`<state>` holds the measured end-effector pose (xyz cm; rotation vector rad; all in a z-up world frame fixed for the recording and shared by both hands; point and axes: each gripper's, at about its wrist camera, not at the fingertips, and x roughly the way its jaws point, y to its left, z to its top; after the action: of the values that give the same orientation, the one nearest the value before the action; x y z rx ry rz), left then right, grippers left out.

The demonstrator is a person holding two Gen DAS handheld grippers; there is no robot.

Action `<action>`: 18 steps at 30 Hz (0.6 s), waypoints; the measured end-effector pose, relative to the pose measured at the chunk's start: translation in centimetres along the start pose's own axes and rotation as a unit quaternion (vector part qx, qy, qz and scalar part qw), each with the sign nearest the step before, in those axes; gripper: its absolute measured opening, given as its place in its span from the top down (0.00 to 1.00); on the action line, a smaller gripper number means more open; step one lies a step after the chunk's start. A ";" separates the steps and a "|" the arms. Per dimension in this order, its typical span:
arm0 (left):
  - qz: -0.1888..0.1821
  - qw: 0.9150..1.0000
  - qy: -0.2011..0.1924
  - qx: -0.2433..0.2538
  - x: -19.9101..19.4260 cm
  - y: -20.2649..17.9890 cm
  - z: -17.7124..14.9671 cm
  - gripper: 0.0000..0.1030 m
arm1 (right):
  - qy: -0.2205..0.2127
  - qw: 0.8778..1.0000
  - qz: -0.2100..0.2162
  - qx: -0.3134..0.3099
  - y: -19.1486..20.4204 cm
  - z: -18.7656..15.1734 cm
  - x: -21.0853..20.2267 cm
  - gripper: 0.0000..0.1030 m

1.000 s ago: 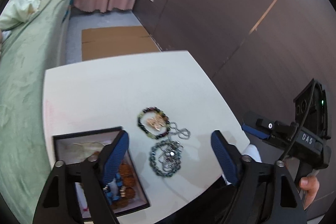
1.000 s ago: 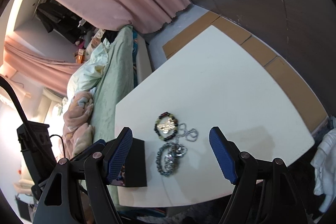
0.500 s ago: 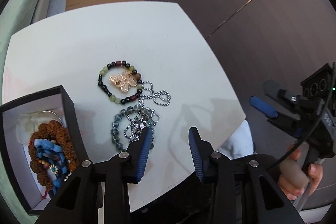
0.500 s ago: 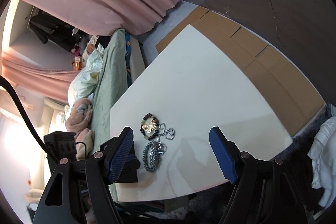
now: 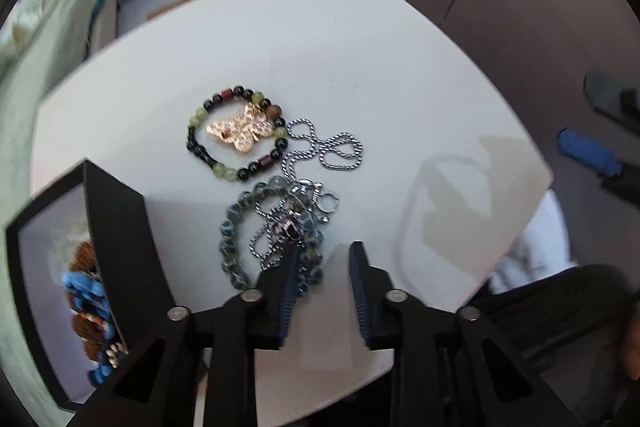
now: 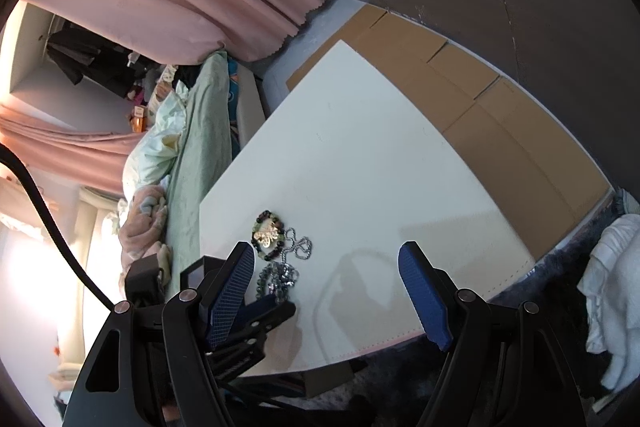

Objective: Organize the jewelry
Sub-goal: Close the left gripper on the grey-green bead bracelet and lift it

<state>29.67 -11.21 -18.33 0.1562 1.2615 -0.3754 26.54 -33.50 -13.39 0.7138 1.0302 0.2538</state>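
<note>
The left gripper (image 5: 322, 259) hovers low over the white table (image 5: 360, 59), its jaws narrowly spread with nothing between them. Its left finger already overlaps the grey-green bead bracelet (image 5: 232, 227), which lies tangled with a silver chain (image 5: 324, 155). Just beyond, toward 11 o'clock, rests the dark bead bracelet (image 5: 224, 151) with a gold butterfly charm (image 5: 240, 129) on it. At 9 o'clock stands the open black box (image 5: 116, 211), which holds brown and blue beads.

The step in hand appears to be the approach to the grey-green bracelet. The next move probably calls for shifting a little toward 10 o'clock, so the beads come between the fingers, then closing without catching the chain.

The right gripper (image 6: 326, 283) waits higher, jaws widely spread and empty, the jewelry at its 10 o'clock.
</note>
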 end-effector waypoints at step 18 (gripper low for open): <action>-0.069 0.989 -0.113 -0.070 -7.0 4.7 1.8 0.91 | 0.055 0.997 -0.006 -0.047 3.0 -1.4 3.7 0.30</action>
<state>31.16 -6.04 -11.55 -0.0921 1.0728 -0.4112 27.62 -28.75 -14.49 0.6140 1.1200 0.3315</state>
